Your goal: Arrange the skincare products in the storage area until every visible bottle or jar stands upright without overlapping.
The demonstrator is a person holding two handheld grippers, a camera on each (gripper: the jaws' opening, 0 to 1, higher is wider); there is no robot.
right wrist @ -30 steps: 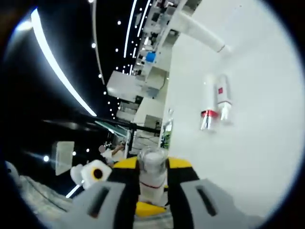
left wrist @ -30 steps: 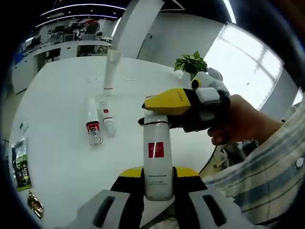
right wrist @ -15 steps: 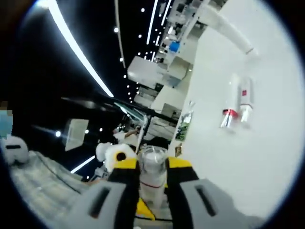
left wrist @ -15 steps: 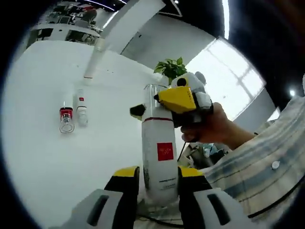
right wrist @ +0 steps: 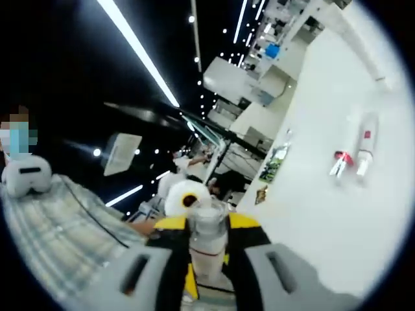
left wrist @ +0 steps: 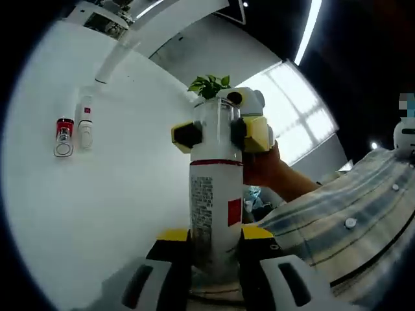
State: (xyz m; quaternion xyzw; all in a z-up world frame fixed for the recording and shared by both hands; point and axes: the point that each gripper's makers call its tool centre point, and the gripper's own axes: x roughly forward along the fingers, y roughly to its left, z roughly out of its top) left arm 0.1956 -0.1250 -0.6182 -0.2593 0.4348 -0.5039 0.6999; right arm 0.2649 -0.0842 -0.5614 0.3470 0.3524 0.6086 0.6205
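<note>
Fingers of the left gripper (left wrist: 207, 243) are pinched on the lower body of a white spray bottle (left wrist: 214, 207), one yellow-tipped finger on each side, so the bottle rises straight up between them in the left gripper view. Bottle has a red square label and a block of small print on its side, a thin red band at the shoulder, and a clear cap (left wrist: 217, 123) on top.

Right gripper (left wrist: 219, 133), seen in the left gripper view, closes on that clear cap from the far side; its yellow and black finger ends sit against the cap to either side. A hand (left wrist: 262, 168) grips it behind the bottle, with a striped sleeve (left wrist: 337, 227) running off below. In the right gripper view the same cap (right wrist: 206, 223) sits clamped between the right gripper's own fingers (right wrist: 206, 240), looked at end-on.

Bottle is held up off the white table (left wrist: 97, 207), near its edge.

Well away from the bottle on the table lie two small bottles side by side, touching or nearly so: one with a red band and clear cap (left wrist: 63, 137), one white with a small red mark (left wrist: 84, 123). Both are on their sides. Beyond them lies a long white tube (left wrist: 113, 58), also on its side. The pair also shows in the right gripper view (right wrist: 353, 155).

A green potted plant (left wrist: 209, 84) is just behind the bottle's cap. A small dark packet (right wrist: 275, 162) rests at the table edge.
</note>
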